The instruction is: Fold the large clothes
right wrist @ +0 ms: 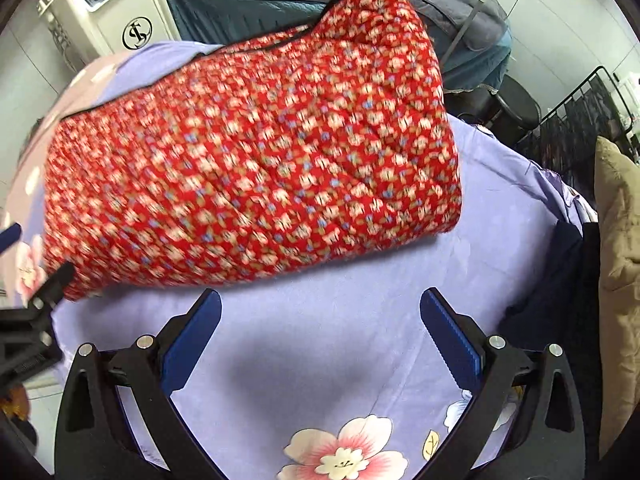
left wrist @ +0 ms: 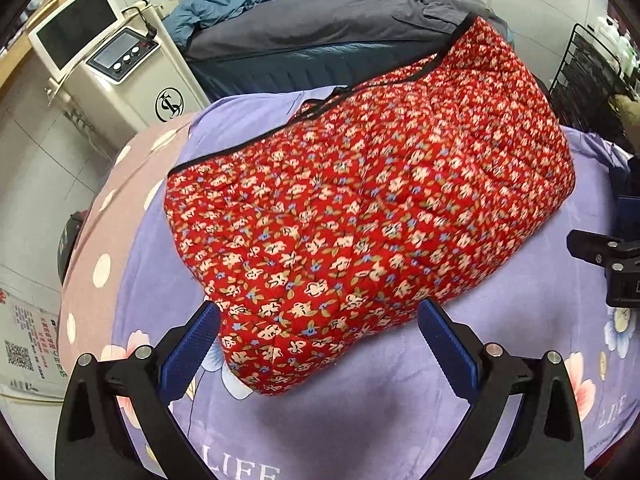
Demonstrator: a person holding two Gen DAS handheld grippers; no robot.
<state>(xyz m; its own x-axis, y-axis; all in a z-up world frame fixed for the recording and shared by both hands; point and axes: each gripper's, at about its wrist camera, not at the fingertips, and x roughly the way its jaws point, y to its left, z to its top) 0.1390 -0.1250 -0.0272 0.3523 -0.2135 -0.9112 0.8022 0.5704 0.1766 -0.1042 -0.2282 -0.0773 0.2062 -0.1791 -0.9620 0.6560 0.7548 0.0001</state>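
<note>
A red quilted garment with a small flower print (left wrist: 360,208) lies folded into a thick bundle on the lilac flowered sheet (left wrist: 360,420); black trim runs along its far edge. My left gripper (left wrist: 318,320) is open, its blue pads on either side of the bundle's near corner without pinching it. In the right wrist view the same garment (right wrist: 256,160) lies ahead, motion-blurred. My right gripper (right wrist: 320,312) is open over bare sheet (right wrist: 320,360), just short of the bundle's near edge. The right gripper's black body (left wrist: 616,268) shows at the left view's right edge, and the left gripper's body (right wrist: 28,332) at the right view's left edge.
A white machine with a screen (left wrist: 108,64) stands at the back left. Behind the garment is a dark padded bed (left wrist: 312,44) with grey and blue clothes. A black wire rack (right wrist: 580,120), a dark stool (right wrist: 516,108) and a tan cushion (right wrist: 620,260) are on the right.
</note>
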